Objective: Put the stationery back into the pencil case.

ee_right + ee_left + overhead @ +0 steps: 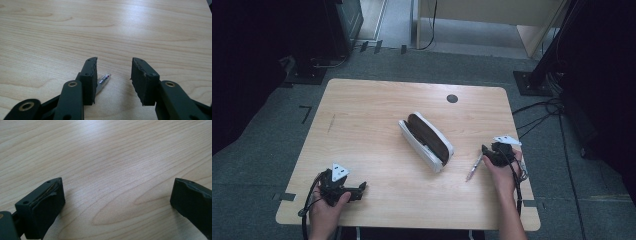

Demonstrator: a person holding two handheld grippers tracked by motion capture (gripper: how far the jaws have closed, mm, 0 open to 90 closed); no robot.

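A white pencil case (427, 141) with a dark, open inside lies slantwise at the middle of the wooden table (362, 110). To its right a slim pen (473, 168) lies flat on the wood. My right gripper (485, 150) is low over the pen's far end. In the right gripper view its jaws (113, 72) stand apart, and the pen (103, 79) pokes out beside the left jaw with no pad pressing on it. My left gripper (362, 189) rests near the table's front left corner, its jaws (117, 195) wide open over bare wood.
A small dark round hole (452, 98) sits near the table's far edge. Black stands and cables (542, 107) crowd the floor to the right of the table. Bare wood stretches between the case and the left gripper.
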